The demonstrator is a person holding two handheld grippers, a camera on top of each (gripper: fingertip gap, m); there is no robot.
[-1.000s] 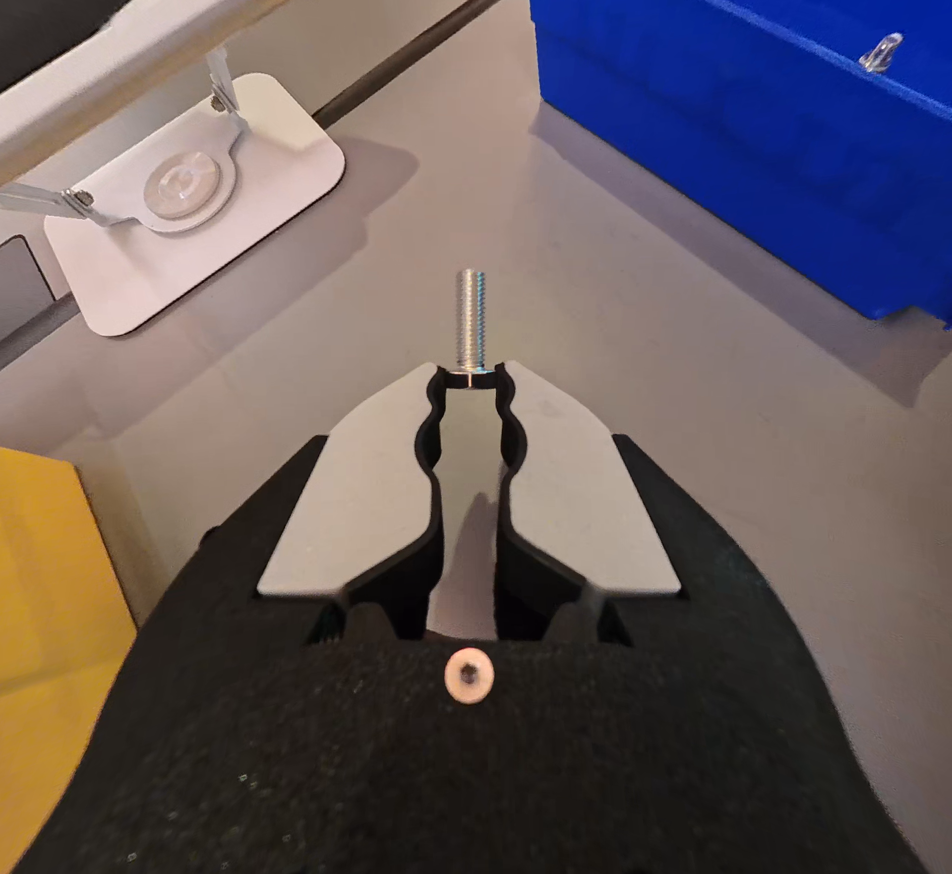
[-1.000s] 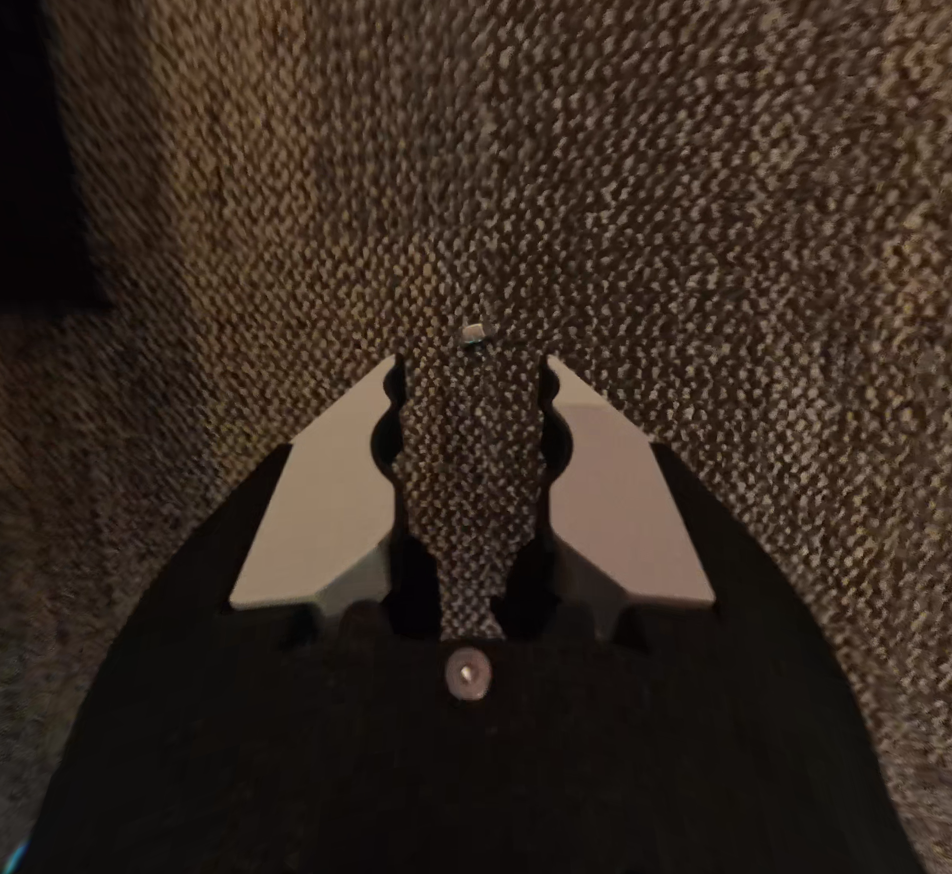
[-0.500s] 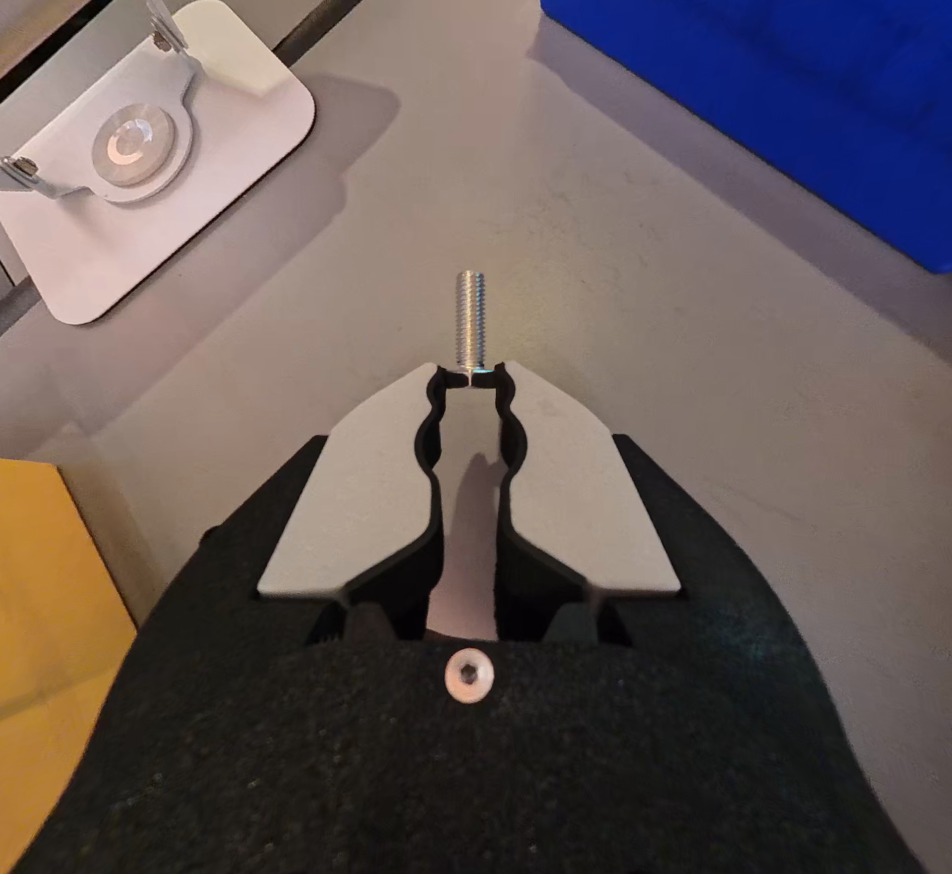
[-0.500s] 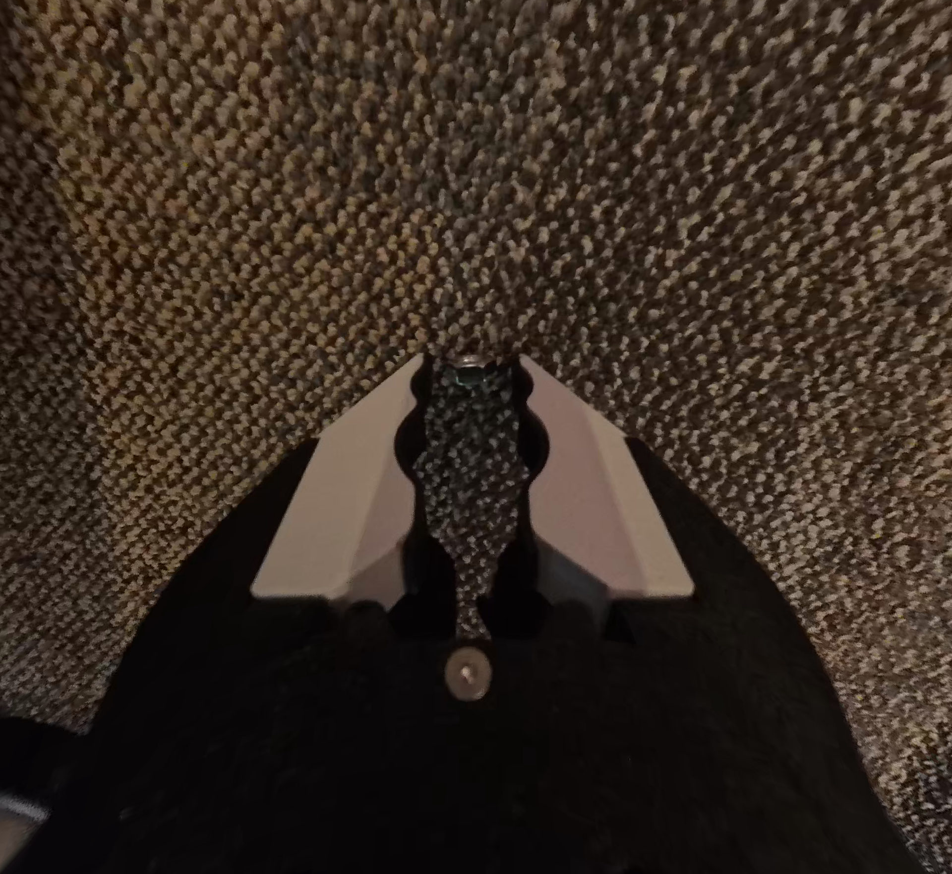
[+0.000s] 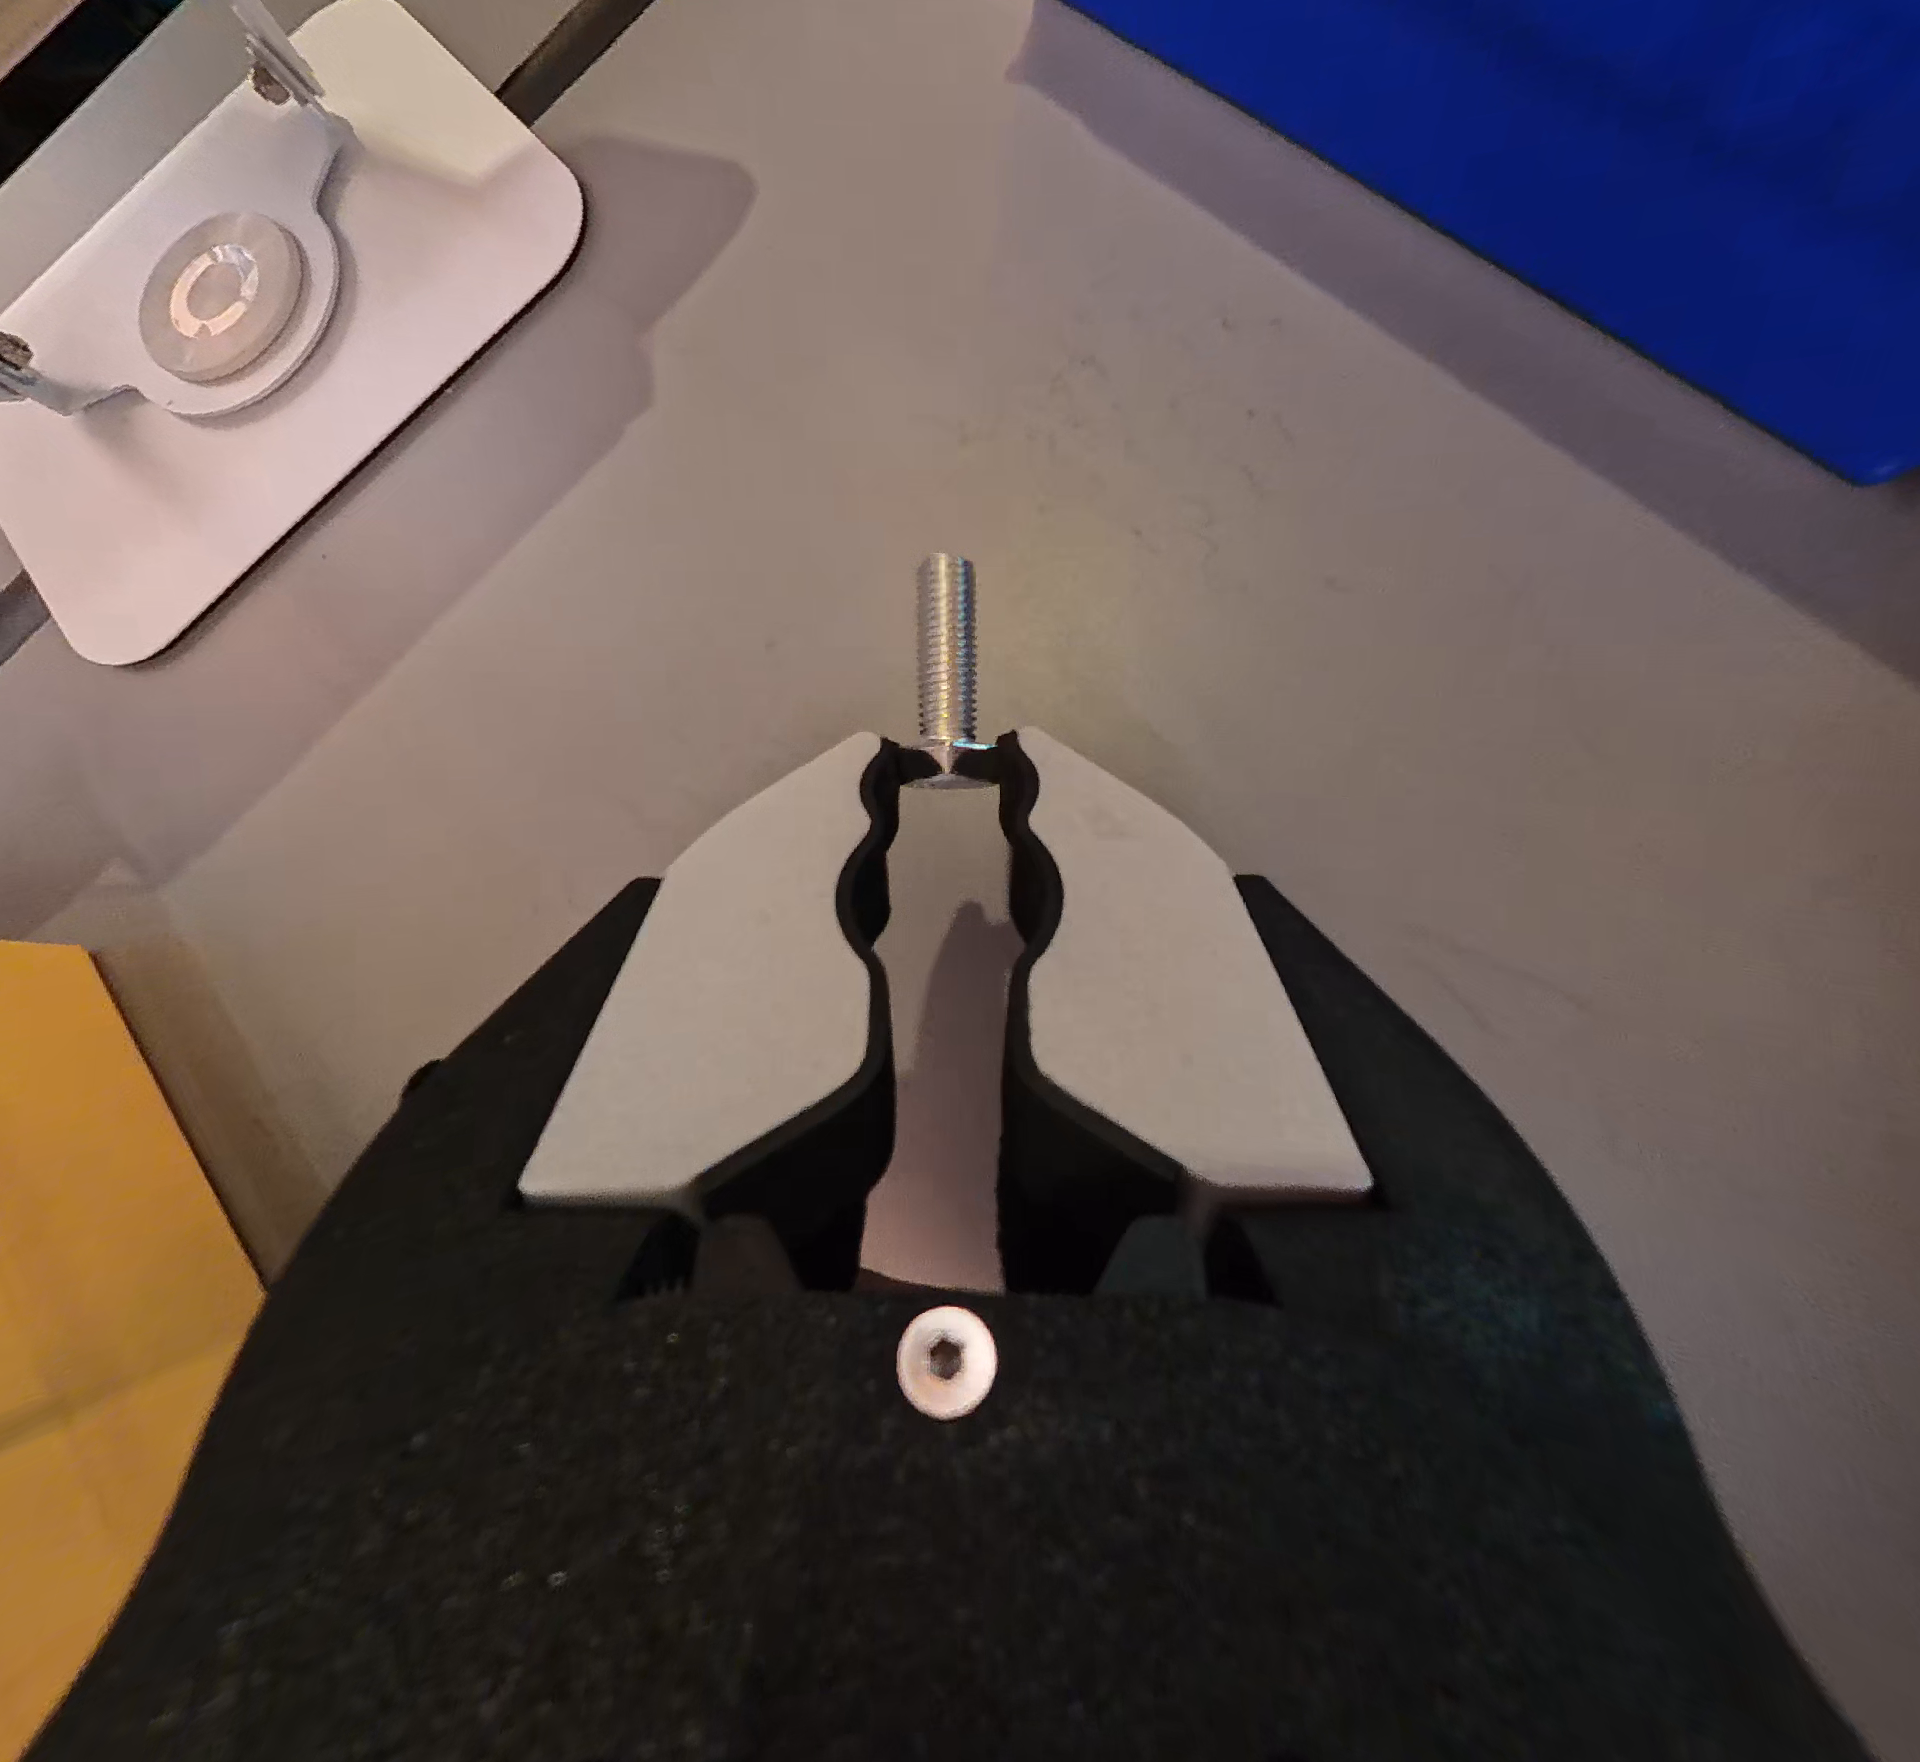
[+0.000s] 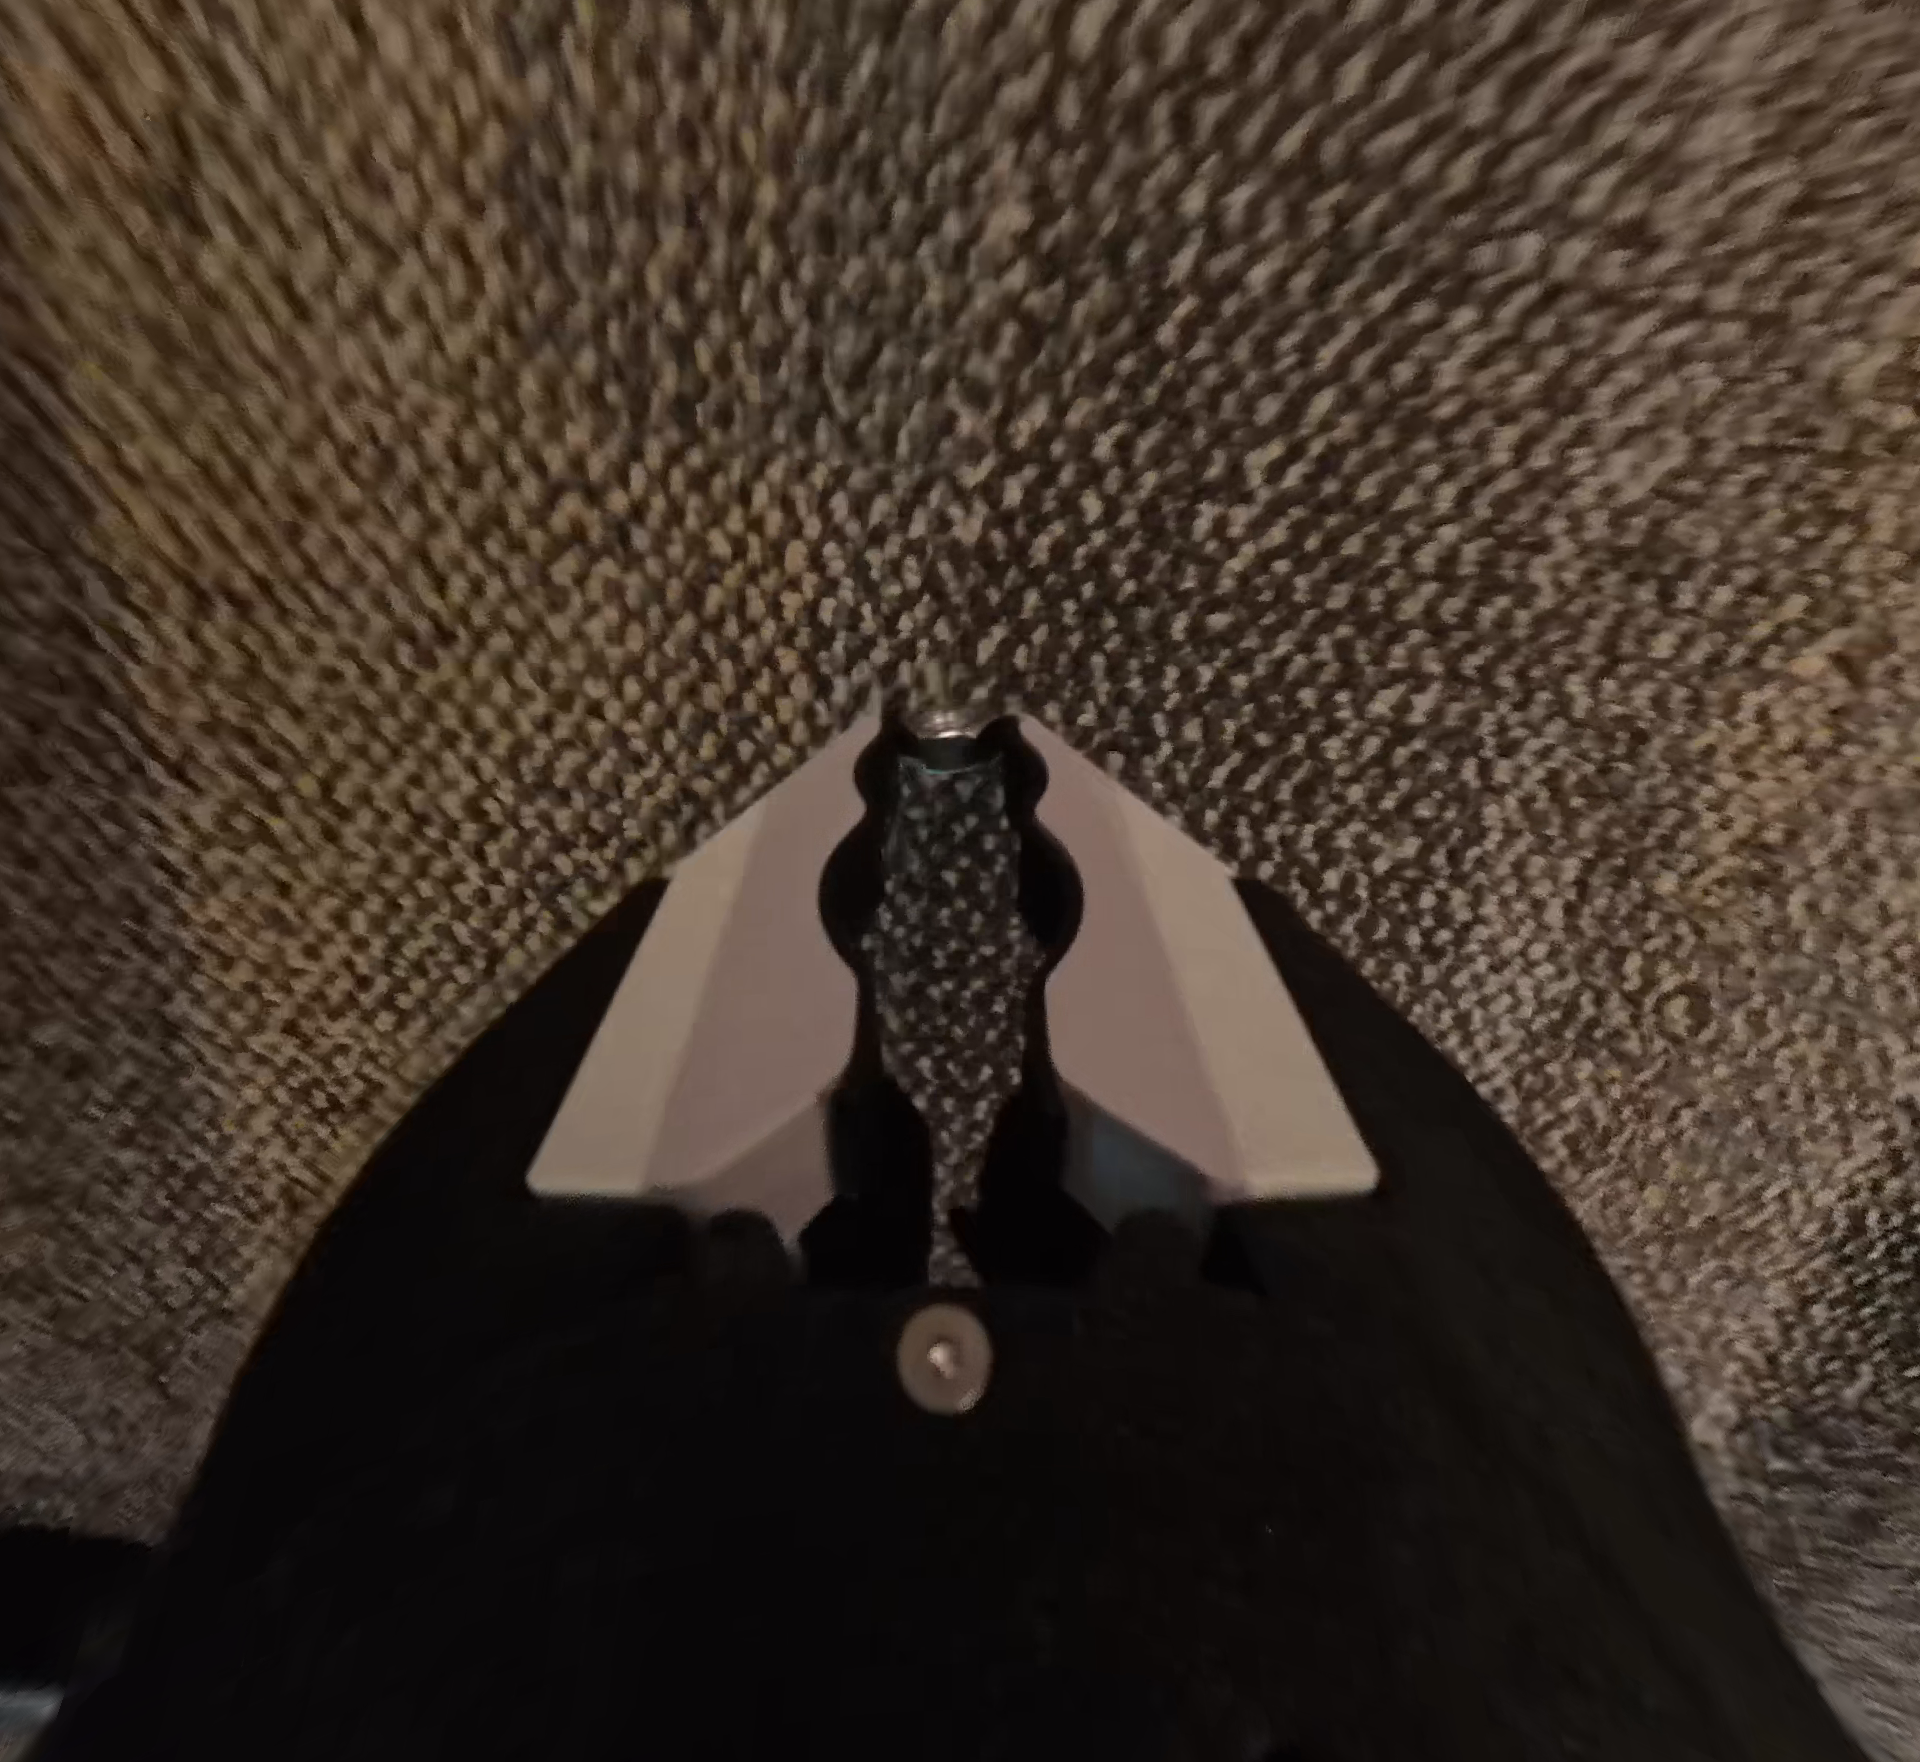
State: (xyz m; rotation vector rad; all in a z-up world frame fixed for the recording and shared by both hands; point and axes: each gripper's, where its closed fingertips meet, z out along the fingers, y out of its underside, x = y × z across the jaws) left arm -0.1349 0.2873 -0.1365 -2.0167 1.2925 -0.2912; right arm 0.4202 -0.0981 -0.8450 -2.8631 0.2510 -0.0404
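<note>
In the left wrist view my left gripper (image 5: 951, 756) is shut on the hex head of a silver bolt (image 5: 945, 652). The threaded shaft sticks straight out ahead of the fingertips, above a grey table (image 5: 1351, 673). In the right wrist view my right gripper (image 6: 943, 738) points down at a speckled brown carpet (image 6: 935, 258). Its fingertips are closed on a small silver metal part (image 6: 940, 723), seemingly a nut, which sits right at the tips close to the carpet. Neither gripper shows in the other's view.
A blue plastic bin (image 5: 1507, 102) stands on the table ahead to the right. A white stand base with a round disc (image 5: 260, 341) lies ahead to the left. A yellow object (image 5: 94, 1245) sits at the near left edge. About 100 cm separates my left fingertips from my right. My left gripper's tips are some 25 cm from the yellow object (image 5: 94, 1245).
My right gripper moved down to the carpet and its fingers closed from wide apart onto the small metal part. My left gripper drifted slightly forward and right, still holding the bolt.
</note>
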